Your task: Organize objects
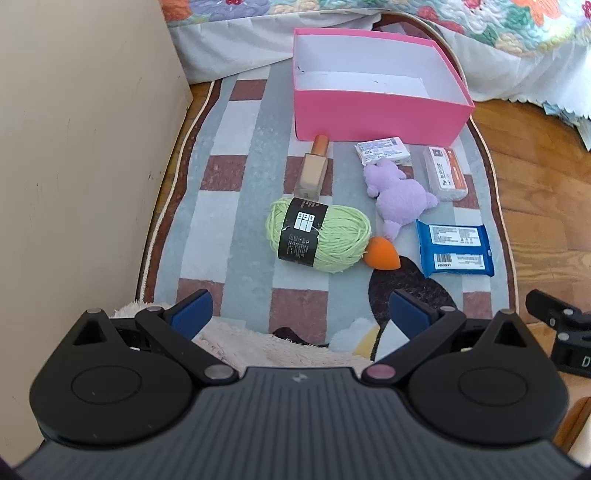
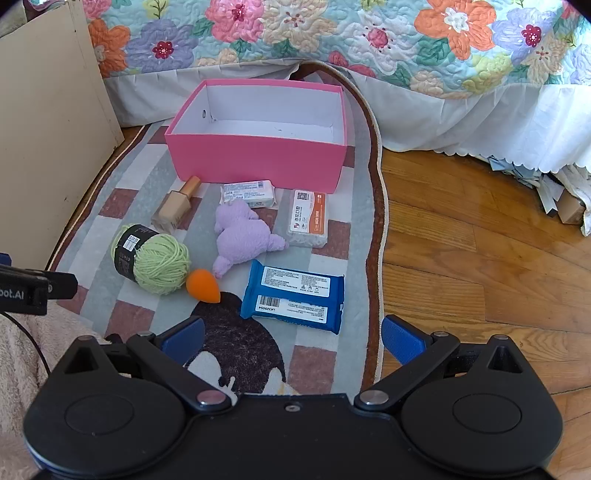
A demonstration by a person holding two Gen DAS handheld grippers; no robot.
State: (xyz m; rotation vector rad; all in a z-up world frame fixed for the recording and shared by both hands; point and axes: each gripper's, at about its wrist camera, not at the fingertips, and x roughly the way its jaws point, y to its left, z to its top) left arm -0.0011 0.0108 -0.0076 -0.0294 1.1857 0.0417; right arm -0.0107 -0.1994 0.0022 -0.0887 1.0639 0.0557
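- The pink box (image 2: 255,157) is sitting open and empty at the far end of the checked rug (image 2: 321,363), close to the bed's floral quilt (image 2: 332,33). It is probably the bin the loose things are meant to go into, which would explain why they are all lying just in front of it.
- The foundation bottle (image 1: 313,170) is lying on its side with its orange cap touching the box's front wall, or nearly so; the fisheye view is not letting me tell which.
- The green yarn ball (image 1: 318,234) is resting just below the bottle, and the orange sponge (image 1: 382,253) is touching the yarn's right side.
- The purple plush toy (image 2: 242,236) is sprawling in the middle, its head overlapping the small white packet (image 2: 248,194) that is lying near the box.
- The orange-and-white pack (image 2: 308,218) is lying to the plush's right, and the blue wipes packet (image 2: 293,295) is lying nearest the grippers, label side up.
- The left gripper (image 1: 301,314) is hovering over the near end of the rug, tilted steeply down, jaws spread fully wide with nothing between them, lined up roughly with the yarn.
- The right gripper (image 2: 293,339) is hanging over the rug's right edge beside the wooden floor (image 2: 480,258), likewise wide apart and empty, with the blue packet closest ahead of it.
- Nothing is in the box yet, so the sorting seems to be only starting.
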